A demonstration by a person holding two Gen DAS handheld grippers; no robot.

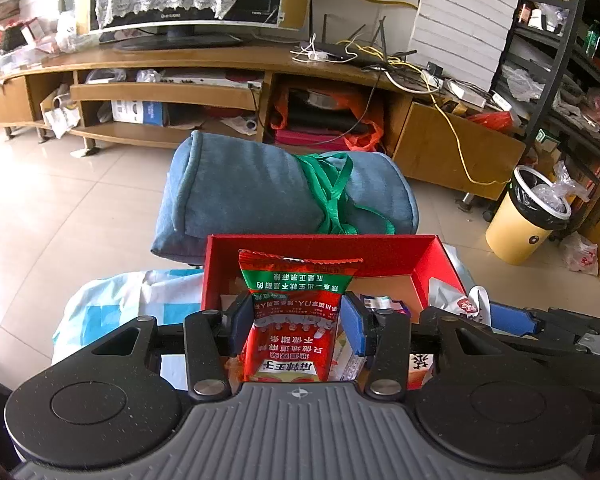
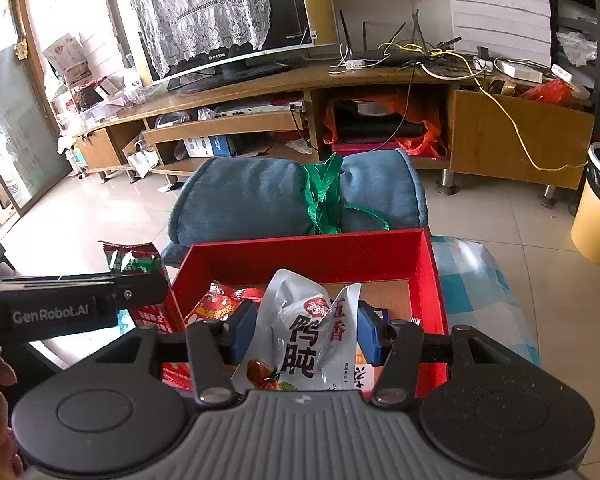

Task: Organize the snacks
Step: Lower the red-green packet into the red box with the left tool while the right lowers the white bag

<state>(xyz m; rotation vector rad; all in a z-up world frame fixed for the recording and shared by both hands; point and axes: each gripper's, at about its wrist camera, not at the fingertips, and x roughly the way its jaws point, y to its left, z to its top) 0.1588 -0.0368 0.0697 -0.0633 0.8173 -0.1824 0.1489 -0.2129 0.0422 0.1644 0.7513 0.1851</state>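
A red and green snack packet (image 1: 296,312) stands upright between the blue pads of my left gripper (image 1: 298,326), which is shut on it over the near edge of a red box (image 1: 380,252). In the right wrist view my right gripper (image 2: 306,332) is shut on a silver snack pouch (image 2: 304,332) with black characters, held above the same red box (image 2: 300,256). Other snack packs (image 2: 216,304) lie inside the box. The left gripper (image 2: 60,308) with its red and green packet (image 2: 134,258) shows at the left, beside the box's left wall.
A rolled blue cushion (image 1: 260,196) tied with a green strap lies just beyond the box. A blue and white plastic bag (image 1: 112,308) lies under the box. Behind stand a wooden TV stand (image 1: 228,64), a yellow bin (image 1: 528,216) and a dark shelf (image 1: 560,60).
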